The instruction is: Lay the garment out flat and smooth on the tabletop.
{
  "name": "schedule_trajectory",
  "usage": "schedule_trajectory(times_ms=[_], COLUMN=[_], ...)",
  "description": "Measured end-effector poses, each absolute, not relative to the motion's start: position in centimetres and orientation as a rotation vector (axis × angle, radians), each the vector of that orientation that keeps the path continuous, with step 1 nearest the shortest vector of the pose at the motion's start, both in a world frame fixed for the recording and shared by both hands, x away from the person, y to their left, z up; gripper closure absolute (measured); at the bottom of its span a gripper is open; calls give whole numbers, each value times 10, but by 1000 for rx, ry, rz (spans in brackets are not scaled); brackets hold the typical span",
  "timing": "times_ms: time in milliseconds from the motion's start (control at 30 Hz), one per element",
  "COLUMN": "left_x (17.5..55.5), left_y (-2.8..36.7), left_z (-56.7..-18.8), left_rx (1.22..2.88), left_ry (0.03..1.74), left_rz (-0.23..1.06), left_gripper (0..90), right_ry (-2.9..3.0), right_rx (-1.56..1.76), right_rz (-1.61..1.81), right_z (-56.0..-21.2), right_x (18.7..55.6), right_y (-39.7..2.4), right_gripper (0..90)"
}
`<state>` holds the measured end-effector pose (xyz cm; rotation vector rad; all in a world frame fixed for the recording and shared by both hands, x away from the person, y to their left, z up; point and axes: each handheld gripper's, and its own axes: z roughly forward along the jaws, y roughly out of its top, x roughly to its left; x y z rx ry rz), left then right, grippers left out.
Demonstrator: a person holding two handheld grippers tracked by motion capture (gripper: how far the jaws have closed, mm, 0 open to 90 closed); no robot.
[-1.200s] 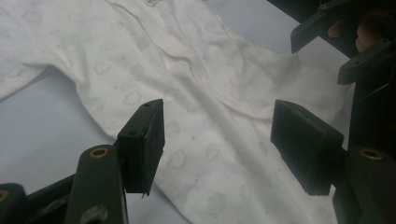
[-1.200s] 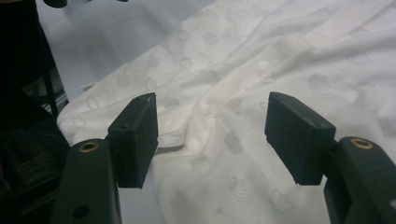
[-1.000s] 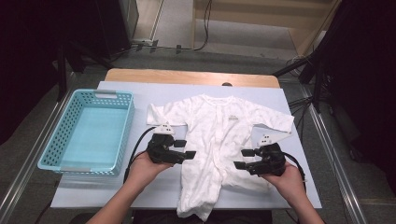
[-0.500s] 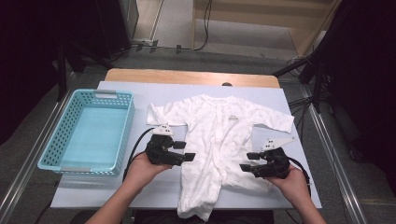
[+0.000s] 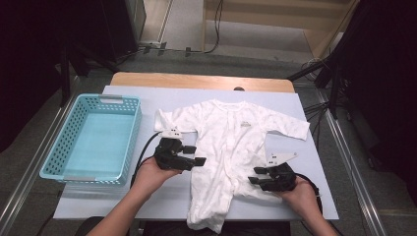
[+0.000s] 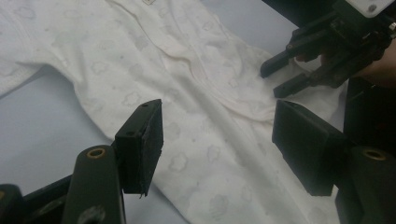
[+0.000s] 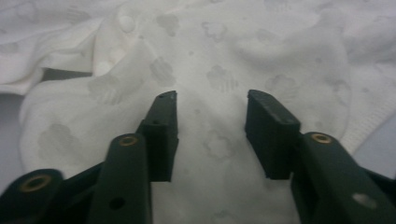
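The desk [image 5: 147, 206] has a white baby onesie [image 5: 231, 142] spread flat in the middle, sleeves out, probably so it's easy to fold. The blue basket [image 5: 128, 142] sits empty just to its left, likely where it ends up. The left claw [image 5: 196, 156] hovers at the onesie's left edge, jaws apart, gripping nothing. The right claw [image 5: 255, 176] is low over the leg part; compared to a second ago it has dropped, and its jaws have just been closing, cloth under them but not pinched yet.
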<state>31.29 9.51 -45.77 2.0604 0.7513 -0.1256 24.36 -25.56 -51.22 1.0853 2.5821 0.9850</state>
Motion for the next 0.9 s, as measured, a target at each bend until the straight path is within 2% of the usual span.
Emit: schedule_trajectory(times_ms=[167, 200, 500, 900], left_x=[312, 312, 312, 307], left_y=[95, 95, 96, 104], left_z=[-457, -457, -457, -459], left_rx=[2059, 2058, 2057, 2057], left_ry=[744, 746, 749, 764], left_rz=[-117, -116, -105, -85], left_gripper=[341, 341, 341, 342], right_ry=[2563, 2569, 2632, 2580], right_rx=[1134, 1133, 1310, 1230], right_rz=[937, 929, 883, 990], right_z=[-510, -510, -502, -479], right_x=[244, 245, 257, 268], right_y=[-250, -248, -249, -251], right_gripper=[843, 857, 874, 878])
